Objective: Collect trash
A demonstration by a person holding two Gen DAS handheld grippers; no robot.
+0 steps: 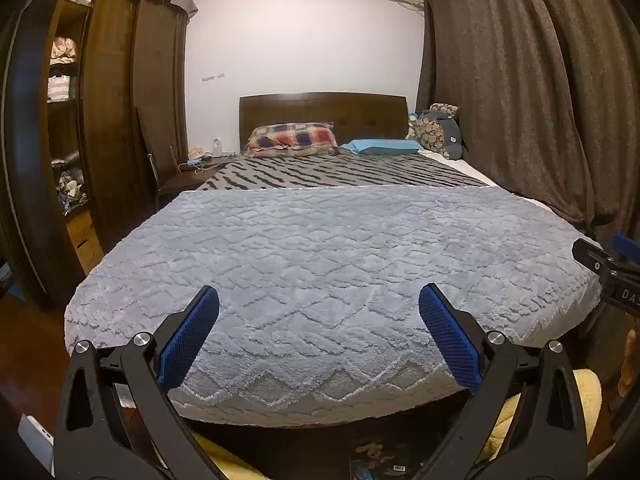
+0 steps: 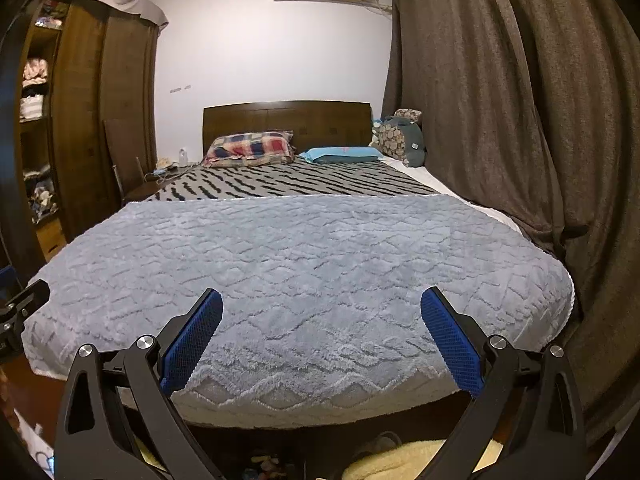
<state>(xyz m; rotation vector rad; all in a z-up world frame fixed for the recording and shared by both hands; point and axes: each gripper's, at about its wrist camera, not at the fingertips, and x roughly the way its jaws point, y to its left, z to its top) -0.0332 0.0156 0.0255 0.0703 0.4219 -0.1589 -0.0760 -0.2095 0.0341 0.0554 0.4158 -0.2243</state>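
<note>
Both views look along a bed from its foot. My left gripper (image 1: 319,300) is open and empty above the foot of the grey fluffy blanket (image 1: 320,264). My right gripper (image 2: 322,302) is open and empty over the same blanket (image 2: 304,264). The right gripper's side shows at the right edge of the left wrist view (image 1: 612,272); the left gripper shows at the left edge of the right wrist view (image 2: 20,316). On the floor below the bed's foot lies a colourful wrapper-like item (image 1: 378,460), also in the right wrist view (image 2: 264,464). No other trash is plain to see.
A plaid pillow (image 1: 292,138), a blue pillow (image 1: 384,146) and a plush pile (image 1: 438,128) lie at the headboard. A wooden wardrobe (image 1: 116,120) stands left, dark curtains (image 1: 520,80) right. A yellow fluffy mat (image 2: 408,458) lies on the floor.
</note>
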